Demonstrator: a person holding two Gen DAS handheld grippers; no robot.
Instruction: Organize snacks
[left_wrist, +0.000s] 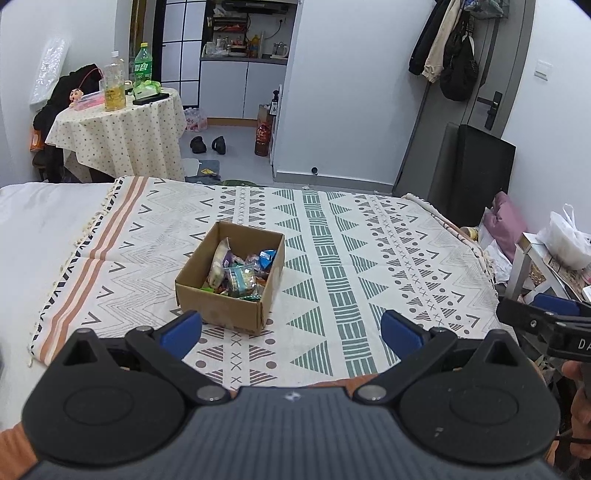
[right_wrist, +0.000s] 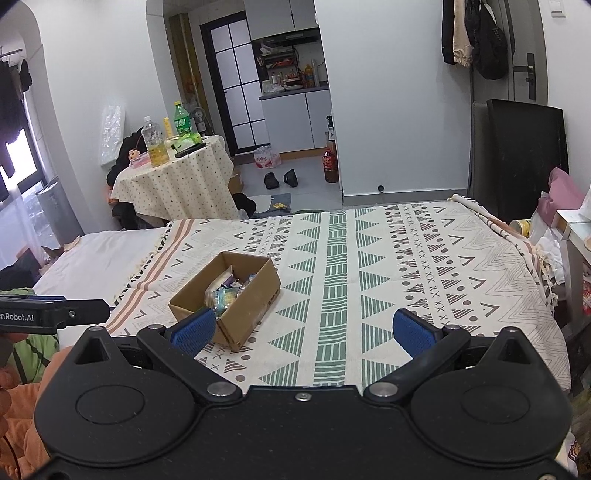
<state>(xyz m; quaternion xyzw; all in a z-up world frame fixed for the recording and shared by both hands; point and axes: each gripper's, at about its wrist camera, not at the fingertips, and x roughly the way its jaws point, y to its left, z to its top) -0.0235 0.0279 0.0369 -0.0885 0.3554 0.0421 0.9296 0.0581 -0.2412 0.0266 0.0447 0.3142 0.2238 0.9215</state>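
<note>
Left hand-held gripper: fills the bottom of the left wrist view, blue pads spread wide apart, nothing between them; it hangs above the near edge of the bed.
Right hand-held gripper: fills the bottom of the right wrist view, pads likewise wide apart and empty; its left pad overlaps the near corner of the box in the picture, and whether it touches cannot be told.
Bed: spans the middle of both views, bare white sheet at the left.
Patterned blanket: covers most of the bed, fringed edge at left, right edge drooping off the side; wide bare stretch to the right of the box.
Round table: upper left of the frame, beyond the foot of the bed, dotted cloth, bottles on top.
Cardboard box: open-topped, standing on the blanket left of centre, well clear of every blanket edge.
Snacks: a heap of small wrapped packets inside the box, below its rim.
Floor: open grey strip past the bed, a pair of dark slippers on it.
</note>
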